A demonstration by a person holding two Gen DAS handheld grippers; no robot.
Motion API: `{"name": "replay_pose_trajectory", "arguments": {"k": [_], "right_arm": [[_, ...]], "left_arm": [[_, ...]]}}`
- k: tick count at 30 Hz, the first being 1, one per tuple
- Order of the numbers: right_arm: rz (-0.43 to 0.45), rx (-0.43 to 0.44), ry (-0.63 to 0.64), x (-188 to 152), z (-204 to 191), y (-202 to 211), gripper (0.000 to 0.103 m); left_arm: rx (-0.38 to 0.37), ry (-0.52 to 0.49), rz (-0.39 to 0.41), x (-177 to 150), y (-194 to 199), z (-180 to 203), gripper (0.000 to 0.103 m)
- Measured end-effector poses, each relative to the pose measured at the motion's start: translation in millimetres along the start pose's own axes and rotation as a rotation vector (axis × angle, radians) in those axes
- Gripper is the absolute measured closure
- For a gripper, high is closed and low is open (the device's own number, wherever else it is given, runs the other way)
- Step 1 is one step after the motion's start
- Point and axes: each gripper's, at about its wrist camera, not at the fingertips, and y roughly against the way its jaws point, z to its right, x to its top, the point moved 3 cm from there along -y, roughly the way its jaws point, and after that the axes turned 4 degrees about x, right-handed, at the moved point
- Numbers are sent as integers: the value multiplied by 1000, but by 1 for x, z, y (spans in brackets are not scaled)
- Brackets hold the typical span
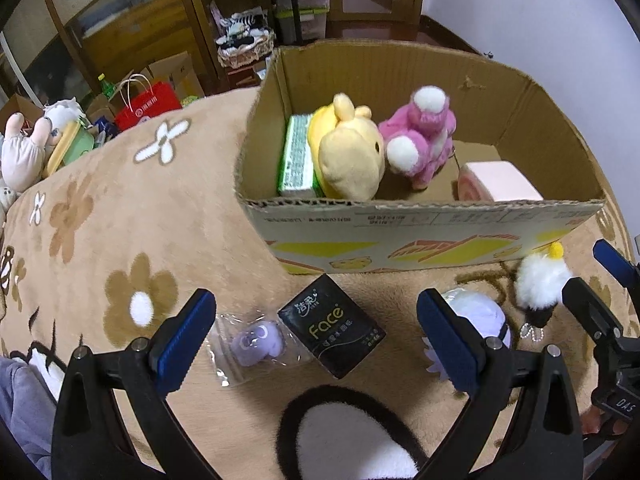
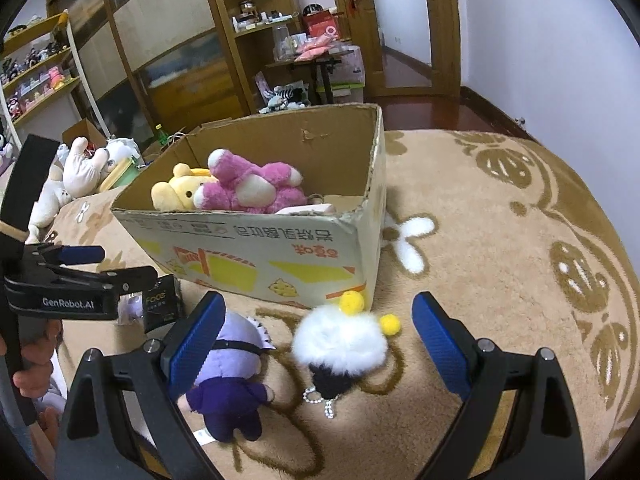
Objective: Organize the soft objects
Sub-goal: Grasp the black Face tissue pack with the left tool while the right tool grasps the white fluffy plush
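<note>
Inside cardboard box: two plush toys, both grippers wide open, empty.

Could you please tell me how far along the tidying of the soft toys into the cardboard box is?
Done: the open cardboard box already holds a yellow plush bear, a pink plush toy and a pink roll-shaped cushion.
In hand: nothing; the left gripper and right gripper are both open.
Left on the blanket: white fluffy keychain, purple-dressed doll, black tissue pack, bagged lilac toy.
</note>
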Motion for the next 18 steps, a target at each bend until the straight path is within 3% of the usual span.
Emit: {"name": "replay_pose_trajectory", "arguments": {"k": [18], "right_arm": [[-110,-35,-76,-13,21,-32,4]], "left_arm": [[-16,-15,-140,-7,-51,13,4]]}}
